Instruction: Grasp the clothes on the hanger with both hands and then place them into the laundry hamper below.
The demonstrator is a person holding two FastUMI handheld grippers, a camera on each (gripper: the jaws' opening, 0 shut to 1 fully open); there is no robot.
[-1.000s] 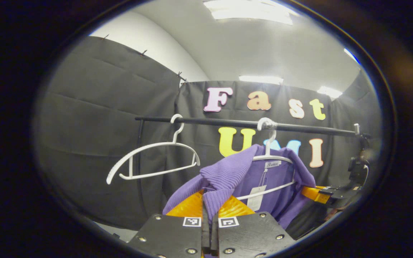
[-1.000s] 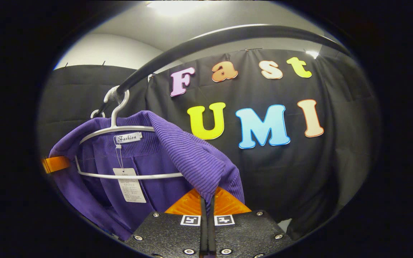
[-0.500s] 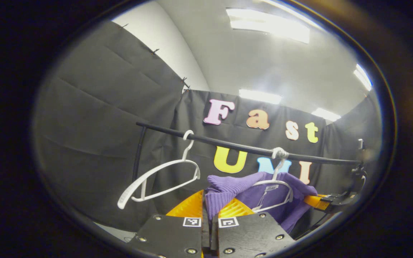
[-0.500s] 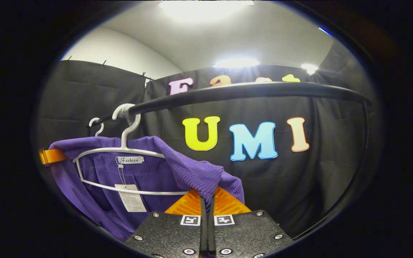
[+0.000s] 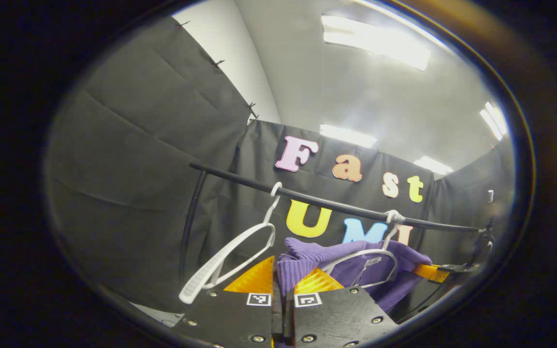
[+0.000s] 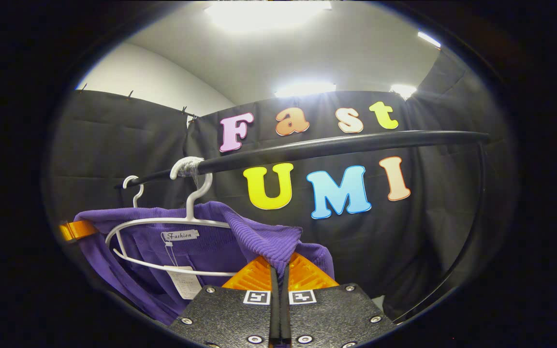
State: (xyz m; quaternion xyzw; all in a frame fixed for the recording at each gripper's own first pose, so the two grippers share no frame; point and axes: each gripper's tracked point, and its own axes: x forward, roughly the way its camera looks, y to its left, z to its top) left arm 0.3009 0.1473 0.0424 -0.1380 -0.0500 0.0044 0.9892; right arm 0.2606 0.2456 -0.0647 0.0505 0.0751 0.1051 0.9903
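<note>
Left gripper view: left claw (image 5: 282, 285) clamped on purple ribbed knit sweater (image 5: 307, 261) shoulder, just ahead of it; bare white plastic hanger (image 5: 232, 253) to its left on black rail (image 5: 327, 203). Right gripper view: right claw (image 6: 278, 275) pinching the sweater's other shoulder (image 6: 264, 239); white hanger inside sweater (image 6: 172, 224) up-left.

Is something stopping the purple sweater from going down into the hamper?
Yes. The purple sweater is pinched in both the left claw and the right claw, but it is partly draped over the white hanger, hooked on the black rail. The hamper's path below can't be judged from here.
</note>
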